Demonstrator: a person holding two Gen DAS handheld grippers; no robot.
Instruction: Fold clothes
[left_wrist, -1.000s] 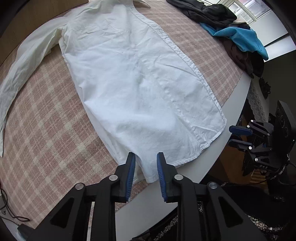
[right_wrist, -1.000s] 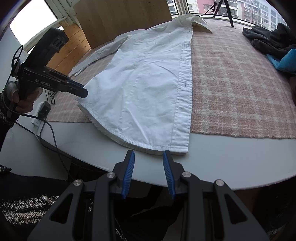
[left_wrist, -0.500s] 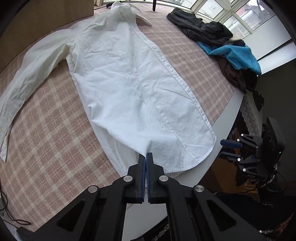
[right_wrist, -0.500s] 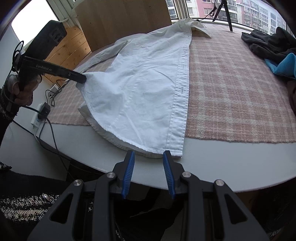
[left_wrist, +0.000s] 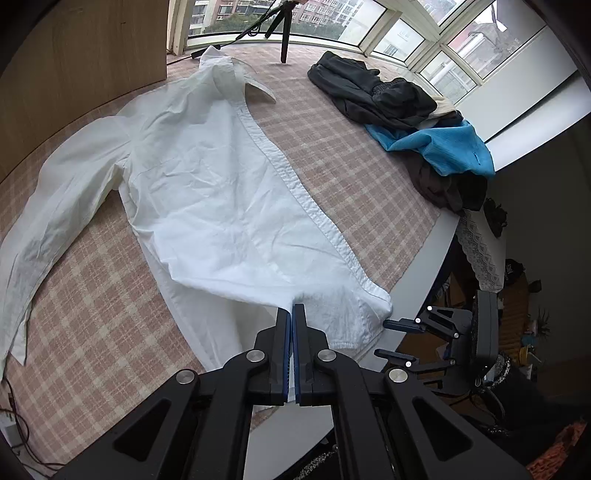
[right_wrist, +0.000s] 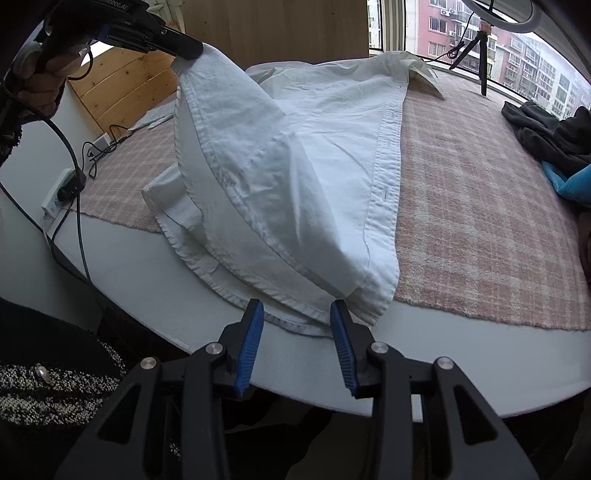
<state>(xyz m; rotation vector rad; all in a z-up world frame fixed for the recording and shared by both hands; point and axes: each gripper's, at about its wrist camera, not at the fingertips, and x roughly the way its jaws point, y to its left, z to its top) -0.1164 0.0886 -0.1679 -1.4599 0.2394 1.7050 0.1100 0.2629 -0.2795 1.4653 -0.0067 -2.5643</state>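
Lifted since 0.5 s ago: white shirt (left_wrist: 221, 206) hem, pinched in closed left gripper (left_wrist: 292, 314), now raised off the plaid cloth (left_wrist: 92, 295).
Nearest, right gripper (right_wrist: 297, 314) gaping, empty, at the near hem corner; beyond, shirt body flat, collar far; dark clothes pile (left_wrist: 399, 107) far right.

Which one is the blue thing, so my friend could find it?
Find the round table with the pink checked cloth and white shirt. On its far right edge lies a clothes pile. The blue top is its only bright piece; the rest are black or brown.
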